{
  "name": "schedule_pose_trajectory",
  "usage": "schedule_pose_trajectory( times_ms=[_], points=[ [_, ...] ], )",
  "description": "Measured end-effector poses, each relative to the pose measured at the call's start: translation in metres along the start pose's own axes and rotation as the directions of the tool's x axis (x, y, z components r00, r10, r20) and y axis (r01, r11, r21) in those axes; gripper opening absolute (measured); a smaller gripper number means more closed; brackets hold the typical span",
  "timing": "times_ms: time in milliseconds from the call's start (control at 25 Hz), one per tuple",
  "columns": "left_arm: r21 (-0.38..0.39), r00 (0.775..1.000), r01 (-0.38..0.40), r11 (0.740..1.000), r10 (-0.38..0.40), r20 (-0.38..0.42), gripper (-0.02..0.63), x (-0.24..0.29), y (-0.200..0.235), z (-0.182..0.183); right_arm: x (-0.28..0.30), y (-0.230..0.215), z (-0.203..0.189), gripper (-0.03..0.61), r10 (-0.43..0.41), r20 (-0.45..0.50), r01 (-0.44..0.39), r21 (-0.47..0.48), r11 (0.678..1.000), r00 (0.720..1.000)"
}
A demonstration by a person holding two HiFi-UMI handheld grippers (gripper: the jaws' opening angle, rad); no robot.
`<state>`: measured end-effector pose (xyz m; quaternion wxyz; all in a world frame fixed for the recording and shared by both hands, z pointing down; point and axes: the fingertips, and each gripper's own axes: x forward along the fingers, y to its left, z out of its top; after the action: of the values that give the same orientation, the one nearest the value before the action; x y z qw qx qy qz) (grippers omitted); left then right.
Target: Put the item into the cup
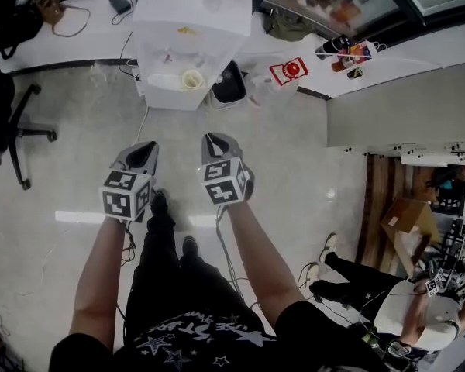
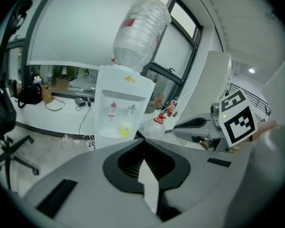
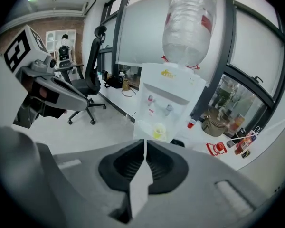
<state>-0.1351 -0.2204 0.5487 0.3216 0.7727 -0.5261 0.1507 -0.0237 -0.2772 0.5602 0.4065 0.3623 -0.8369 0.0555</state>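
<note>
Before a white water dispenser, on open pale floor, a person holds two grippers out at waist height, side by side and apart. The left gripper has its jaws pressed together with nothing between them, as its own view shows. The right gripper is likewise closed tight and empty.

The cup stands upright on the dispenser's drip tray, mouth up, its long axis vertical; it appears to be a small yellowish paper cup, too small to make out further. Which item belongs in it cannot be told from any view.

The head view's top edge cuts off the dispenser, and the inverted water bottle shows whole only from the grippers. The person's forearms cover part of their legs and shoes.

Bare floor lies between the jaws and the tray. An office chair stands well off to the left, a grey partition bounds the right, and a second person sits low at the right corner, partly cropped.
</note>
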Motion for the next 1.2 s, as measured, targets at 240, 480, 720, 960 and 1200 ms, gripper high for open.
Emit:
schedule_pose_trajectory(
  times_ms=[240,480,720,960,1200],
  points=[
    [-0.008,0.999,-0.017,1.000,0.017,0.046,0.005,-0.037,-0.057,-0.018,-0.070,0.005,-0.024,0.014,0.010,0.062,-0.009,-0.010,1.000,0.998],
    [0.022,0.996,-0.025,0.999,0.023,0.091,0.005,-0.070,-0.114,-0.022,-0.138,0.015,-0.038,0.014,0.021,0.124,-0.018,-0.031,0.999,0.992],
    [0.063,0.985,-0.045,0.997,0.034,0.167,0.005,-0.109,-0.172,-0.023,-0.200,0.023,-0.059,0.000,0.036,0.184,-0.034,-0.015,0.999,0.982],
    [0.077,0.965,-0.083,0.994,0.061,0.253,0.005,-0.164,-0.219,-0.018,-0.266,0.029,-0.062,0.000,0.051,0.260,-0.046,-0.025,0.999,0.964],
    [0.080,0.951,-0.117,0.990,0.088,0.297,0.005,-0.213,-0.242,-0.025,-0.312,0.045,-0.061,0.000,0.089,0.346,-0.099,0.009,0.995,0.934]
  ],
)
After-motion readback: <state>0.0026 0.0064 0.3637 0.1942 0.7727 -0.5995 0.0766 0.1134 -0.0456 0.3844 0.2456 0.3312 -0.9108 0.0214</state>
